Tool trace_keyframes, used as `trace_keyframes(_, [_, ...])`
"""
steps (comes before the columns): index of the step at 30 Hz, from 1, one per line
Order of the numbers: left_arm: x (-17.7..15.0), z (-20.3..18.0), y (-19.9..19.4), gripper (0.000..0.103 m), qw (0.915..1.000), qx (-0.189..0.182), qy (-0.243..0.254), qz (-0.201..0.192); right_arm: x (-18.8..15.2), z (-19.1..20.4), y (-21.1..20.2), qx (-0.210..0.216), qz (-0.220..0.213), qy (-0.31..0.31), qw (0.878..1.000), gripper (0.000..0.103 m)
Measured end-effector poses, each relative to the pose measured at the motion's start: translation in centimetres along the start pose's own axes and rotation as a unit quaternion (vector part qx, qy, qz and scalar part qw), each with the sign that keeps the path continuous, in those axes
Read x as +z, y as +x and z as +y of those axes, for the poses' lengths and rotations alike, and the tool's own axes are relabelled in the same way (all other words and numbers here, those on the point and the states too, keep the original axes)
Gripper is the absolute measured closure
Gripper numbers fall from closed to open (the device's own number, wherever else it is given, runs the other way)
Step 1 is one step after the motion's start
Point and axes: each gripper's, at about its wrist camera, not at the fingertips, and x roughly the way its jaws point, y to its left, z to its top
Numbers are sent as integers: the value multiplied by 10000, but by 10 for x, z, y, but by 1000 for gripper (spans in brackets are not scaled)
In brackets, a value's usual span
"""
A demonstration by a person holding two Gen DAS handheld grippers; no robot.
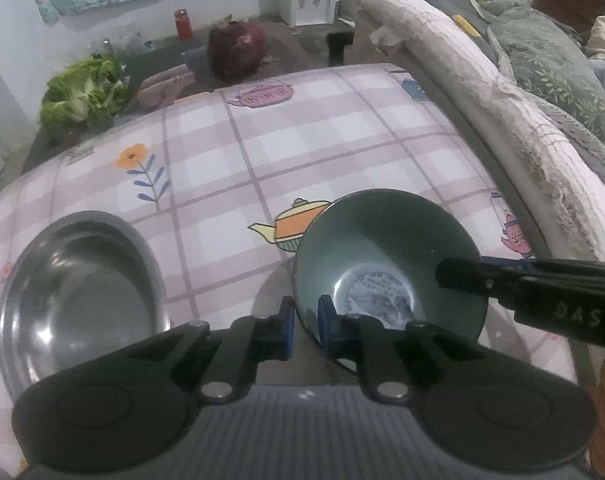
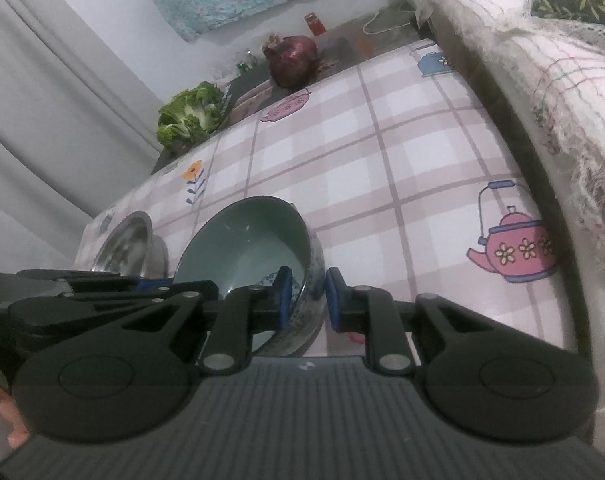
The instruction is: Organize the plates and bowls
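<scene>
Green bowl [image 1: 386, 256] on the checked tablecloth [image 1: 302, 140], its rim pinched by both the left gripper [image 1: 304, 320] and the right gripper [image 2: 306, 296]. Steel plate [image 1: 82, 288] lies apart at left; judged early, nothing stacked yet.

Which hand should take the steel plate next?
Left. Both tongs clamp the green bowl's rim, but the steel plate sits right beside the left tongs; from the right tongs it lies beyond the bowl.
</scene>
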Motion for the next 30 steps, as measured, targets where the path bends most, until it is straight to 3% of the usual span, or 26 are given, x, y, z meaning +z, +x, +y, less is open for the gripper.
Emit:
trace_keyframes(7, [-6, 19, -12, 91, 9997, 171, -177, -53, 1, 15, 7, 216, 51, -148, 9996, 86])
trace_keyframes(18, [-9, 25, -1, 86, 9994, 28, -286, 179, 2, 17, 17, 320, 168, -135, 9993, 83])
trace_keyframes(30, [-11, 23, 9, 84, 9988, 8, -368, 334, 0, 24, 29, 163, 291, -257, 9991, 80])
